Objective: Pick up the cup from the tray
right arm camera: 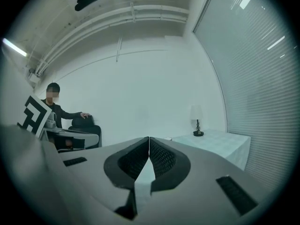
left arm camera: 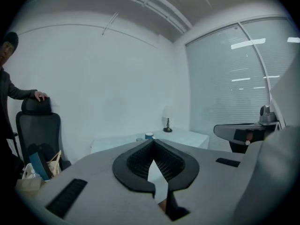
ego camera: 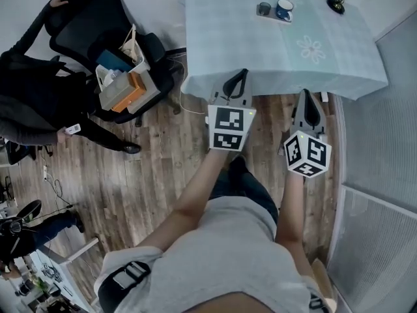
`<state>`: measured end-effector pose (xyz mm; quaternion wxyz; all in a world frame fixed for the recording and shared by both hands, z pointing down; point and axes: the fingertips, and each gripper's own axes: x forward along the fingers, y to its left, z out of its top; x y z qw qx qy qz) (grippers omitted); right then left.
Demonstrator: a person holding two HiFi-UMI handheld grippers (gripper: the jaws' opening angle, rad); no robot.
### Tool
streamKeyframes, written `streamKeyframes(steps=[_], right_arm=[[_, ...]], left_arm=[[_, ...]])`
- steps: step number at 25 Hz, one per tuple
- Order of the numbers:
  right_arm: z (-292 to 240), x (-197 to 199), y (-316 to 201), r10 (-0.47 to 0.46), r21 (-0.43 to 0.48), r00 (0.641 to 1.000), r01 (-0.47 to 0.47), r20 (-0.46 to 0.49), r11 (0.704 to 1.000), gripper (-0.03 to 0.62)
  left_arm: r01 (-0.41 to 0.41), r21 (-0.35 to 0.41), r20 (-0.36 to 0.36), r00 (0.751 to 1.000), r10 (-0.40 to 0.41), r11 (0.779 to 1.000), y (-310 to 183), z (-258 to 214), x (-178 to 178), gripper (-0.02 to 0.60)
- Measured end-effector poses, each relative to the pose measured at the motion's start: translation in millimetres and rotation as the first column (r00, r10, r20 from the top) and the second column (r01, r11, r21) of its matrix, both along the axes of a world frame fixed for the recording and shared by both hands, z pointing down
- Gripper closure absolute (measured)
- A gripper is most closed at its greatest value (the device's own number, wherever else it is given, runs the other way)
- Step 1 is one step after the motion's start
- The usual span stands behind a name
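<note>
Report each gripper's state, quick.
Left gripper: closed, holding nothing.
Right gripper: closed, holding nothing.

A: Site type?
B: Office or meeting room. Fittings: black swivel chair (ego camera: 85, 31) loaded with boxes and bags; cloth-covered table (ego camera: 293, 51); table lamp (right arm camera: 196, 114); wood-plank floor (ego camera: 163, 175); slatted window blinds (left arm camera: 229, 78); plain white walls.
A: Occupants?
B: One person (ego camera: 26, 103), hand on the chair back.

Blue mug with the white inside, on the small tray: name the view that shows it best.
Head view: the blue mug shows whole from above, standing on the small tray. The left gripper view gives only a tiny, far-off speck of it; the right gripper view does not show it clearly.
</note>
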<state>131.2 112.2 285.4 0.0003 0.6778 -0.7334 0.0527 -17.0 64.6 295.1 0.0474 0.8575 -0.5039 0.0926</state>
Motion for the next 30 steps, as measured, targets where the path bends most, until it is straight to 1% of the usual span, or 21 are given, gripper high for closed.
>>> streamKeyframes(steps=[4, 10, 15, 21, 24, 30], right_arm=[[3.4, 11.3, -30.7, -0.005, -0.004, 1.0, 0.005, 0.018, 1.0, 0.586], [20.6, 17.6, -63.5, -0.01, -0.036, 1.0, 0.011, 0.027, 0.999, 0.586], [33.1, 36.7, -98.8, 0.011, -0.058, 0.999, -0.01, 0.03, 0.998, 0.586], [34.1, 51.8, -169.2, 0.02, -0.048, 0.999, -0.019, 0.03, 0.999, 0.586], [35.4, 51.8, -204.1, 0.01, -0.036, 1.0, -0.009, 0.027, 0.999, 0.586], [42.9, 56.3, -271.6, 0.007, -0.053, 1.0, -0.006, 0.024, 0.999, 0.586]], left_arm=[[-0.002, -0.008, 0.007, 1.0, 0.002, 1.0, -27.0, 3.3, 10.9, 0.575], [-0.008, -0.036, 0.018, 1.0, 0.008, 0.999, -60.8, 19.4, 20.8, 0.575], [-0.025, -0.049, 0.008, 1.0, 0.025, 0.998, -102.3, 29.2, 41.9, 0.575], [-0.046, -0.036, 0.007, 0.999, 0.046, 0.998, -167.3, 32.1, 61.1, 0.575], [-0.055, -0.037, 0.011, 0.998, 0.055, 0.998, -200.5, 37.0, 64.6, 0.575], [-0.059, -0.048, 0.01, 0.998, 0.06, 0.997, -265.7, 41.4, 70.6, 0.575]])
